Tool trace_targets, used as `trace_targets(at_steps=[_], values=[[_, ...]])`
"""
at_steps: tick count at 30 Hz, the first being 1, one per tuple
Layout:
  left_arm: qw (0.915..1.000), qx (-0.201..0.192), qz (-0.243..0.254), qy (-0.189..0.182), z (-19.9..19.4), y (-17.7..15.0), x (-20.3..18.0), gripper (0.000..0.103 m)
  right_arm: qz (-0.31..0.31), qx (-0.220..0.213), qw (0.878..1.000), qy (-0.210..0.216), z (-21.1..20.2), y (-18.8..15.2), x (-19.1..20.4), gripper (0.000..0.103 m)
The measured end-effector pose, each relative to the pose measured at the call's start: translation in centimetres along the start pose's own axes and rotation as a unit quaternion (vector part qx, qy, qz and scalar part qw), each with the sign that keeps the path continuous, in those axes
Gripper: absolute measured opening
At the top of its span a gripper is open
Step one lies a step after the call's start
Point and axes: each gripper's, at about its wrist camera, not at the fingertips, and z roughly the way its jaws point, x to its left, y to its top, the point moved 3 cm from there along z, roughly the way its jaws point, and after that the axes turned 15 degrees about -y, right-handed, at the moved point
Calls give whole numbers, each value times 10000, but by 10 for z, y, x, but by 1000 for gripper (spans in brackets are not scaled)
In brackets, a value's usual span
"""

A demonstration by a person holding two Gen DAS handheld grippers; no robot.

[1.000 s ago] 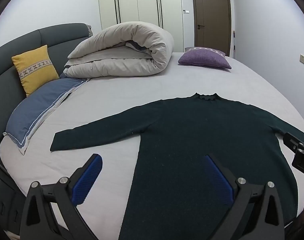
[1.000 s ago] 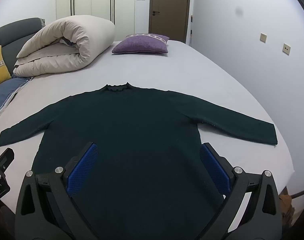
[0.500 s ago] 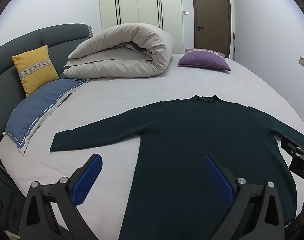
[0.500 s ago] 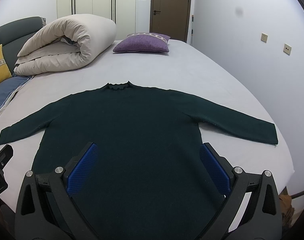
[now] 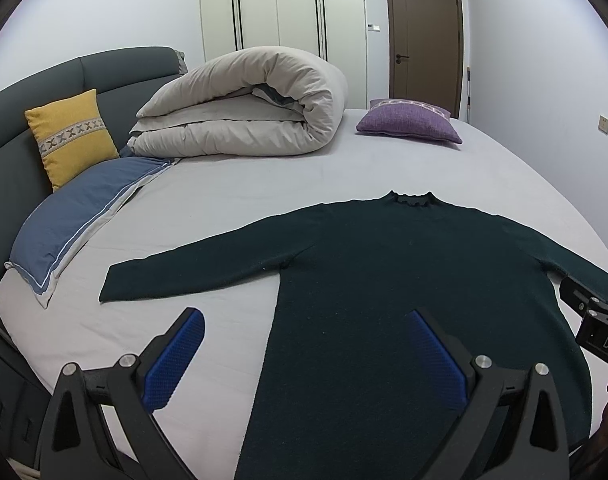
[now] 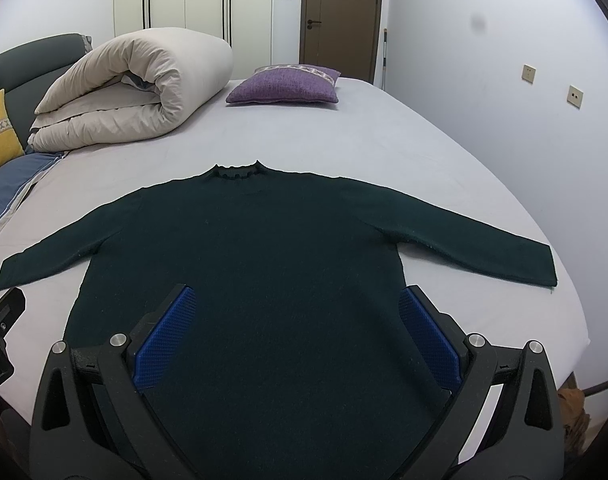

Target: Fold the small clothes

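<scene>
One dark green knit sweater [image 6: 247, 264] is lying flat on the grey bed sheet [image 6: 384, 140], front up, collar pointing away, both sleeves spread out to the sides. Nothing is folded yet, by the look of it. Knit is looking soft, light and limp, likely draping and sagging when lifted, maybe stretching if pulled from one point. Grabbing should be a pinch at an edge: left sleeve cuff [image 5: 111, 284] or right sleeve cuff [image 6: 540, 264], then hem or shoulder seam. Fabric is lying flush on the sheet, so a finger may catch the sheet too.

Left gripper [image 5: 304, 356] is hovering over the sweater's left side edge, jaws spread wide, holding nothing. Right gripper [image 6: 299, 340] is hovering over the lower body, jaws also wide apart and empty.

Further out, a rolled beige duvet [image 5: 247, 108], purple cushion [image 6: 283, 86], yellow cushion [image 5: 69, 136] and blue pillow [image 5: 83, 216] are sitting well apart from the sweater.
</scene>
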Motion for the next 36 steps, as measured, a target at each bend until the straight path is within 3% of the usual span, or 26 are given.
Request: trace_targets(at_steps=[36], values=[[10000,-22,-32,-5,-2,1,4,103,-27,20,10000,9,2,-9,9,103]])
